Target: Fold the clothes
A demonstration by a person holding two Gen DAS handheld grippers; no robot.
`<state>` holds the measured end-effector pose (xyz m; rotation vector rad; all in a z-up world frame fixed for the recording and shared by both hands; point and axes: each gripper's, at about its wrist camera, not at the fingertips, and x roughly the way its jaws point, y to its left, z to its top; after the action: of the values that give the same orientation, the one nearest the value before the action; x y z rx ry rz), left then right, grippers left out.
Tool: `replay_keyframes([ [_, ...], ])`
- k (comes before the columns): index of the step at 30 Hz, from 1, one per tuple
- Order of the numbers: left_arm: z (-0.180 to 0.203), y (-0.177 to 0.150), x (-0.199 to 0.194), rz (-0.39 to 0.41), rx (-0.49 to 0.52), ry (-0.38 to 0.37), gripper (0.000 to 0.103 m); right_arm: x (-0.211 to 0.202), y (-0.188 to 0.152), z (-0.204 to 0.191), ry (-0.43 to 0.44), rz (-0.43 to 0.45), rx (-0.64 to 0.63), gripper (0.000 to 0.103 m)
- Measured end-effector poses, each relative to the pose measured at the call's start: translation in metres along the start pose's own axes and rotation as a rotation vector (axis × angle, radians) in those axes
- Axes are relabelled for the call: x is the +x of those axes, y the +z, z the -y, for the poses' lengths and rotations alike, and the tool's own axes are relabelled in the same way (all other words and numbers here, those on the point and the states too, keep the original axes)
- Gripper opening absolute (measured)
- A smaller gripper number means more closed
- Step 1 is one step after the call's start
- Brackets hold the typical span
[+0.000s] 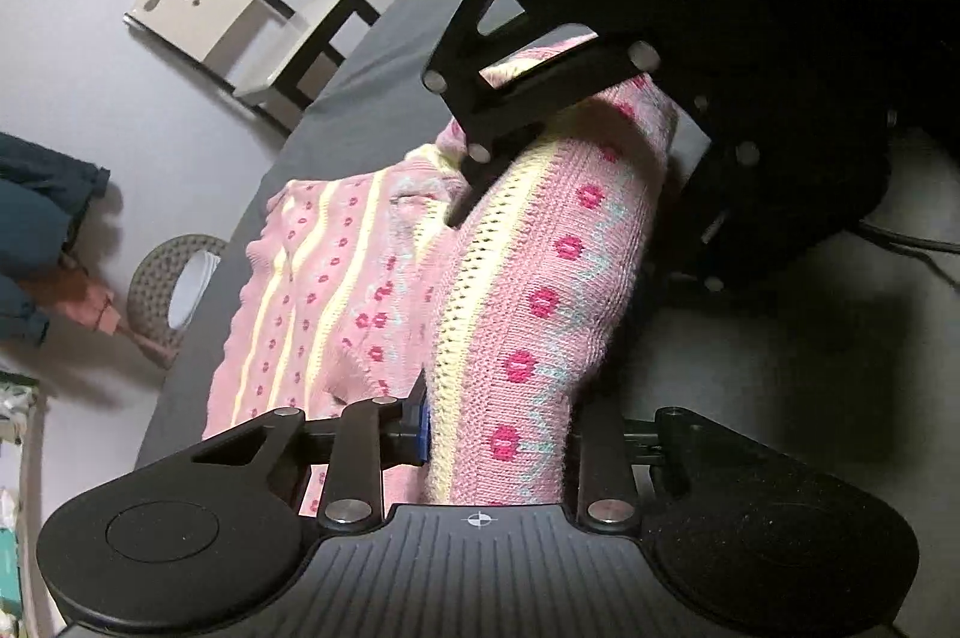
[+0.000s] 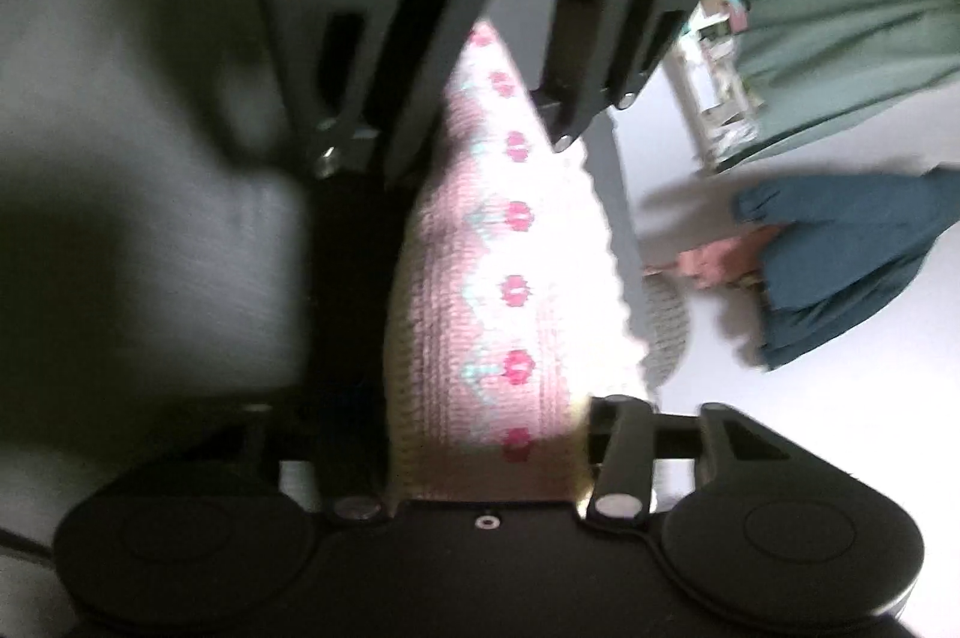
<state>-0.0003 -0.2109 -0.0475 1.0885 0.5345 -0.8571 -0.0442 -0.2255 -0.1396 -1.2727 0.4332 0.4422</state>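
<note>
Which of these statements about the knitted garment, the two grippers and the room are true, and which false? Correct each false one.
1. The knitted garment is pink with darker pink dots. True.
2. The left gripper is open and empty. False: it is shut on the garment.
3. The right gripper clamps the same garment. True.
4. The garment lies on a white sheet. False: the surface is dark grey.
5. A chair stands beyond the surface. True.

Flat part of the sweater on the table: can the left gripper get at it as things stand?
Probably not yet. The left gripper is shut on a raised fold of the sweater, and the right gripper grips the same fold between it and the flat part.
</note>
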Motion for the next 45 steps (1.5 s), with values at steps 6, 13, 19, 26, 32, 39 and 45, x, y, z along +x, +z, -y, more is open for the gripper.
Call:
replay_keyframes([
  [6,0.012,-0.001,-0.028,0.028,0.023,-0.084,0.028,-0.028,0.009,-0.007,0.094,-0.017,-0.043,0.034],
  [13,0.022,-0.003,-0.074,0.026,-0.003,-0.399,0.028,-0.069,0.018,0.002,0.314,-0.016,0.006,0.035],
  [19,-0.011,-0.009,-0.077,0.053,-0.191,-0.577,0.028,-0.095,0.023,0.027,0.538,-0.024,0.098,0.036],
  [26,-0.059,-0.01,-0.065,0.075,-0.242,-0.48,0.053,-0.042,0.025,0.1,0.784,-0.06,0.265,0.036],
  [32,-0.088,-0.032,-0.072,0.147,-0.235,-0.33,0.076,0.004,0.03,0.136,0.907,-0.116,0.272,0.036],
  [39,-0.104,-0.095,-0.084,0.265,-0.43,-0.196,0.076,0.042,0.025,0.152,1.026,-0.178,0.329,0.036],
  [45,-0.089,-0.116,-0.086,0.286,-0.408,-0.068,0.076,0.068,0.01,0.167,1.025,-0.18,0.397,0.036],
])
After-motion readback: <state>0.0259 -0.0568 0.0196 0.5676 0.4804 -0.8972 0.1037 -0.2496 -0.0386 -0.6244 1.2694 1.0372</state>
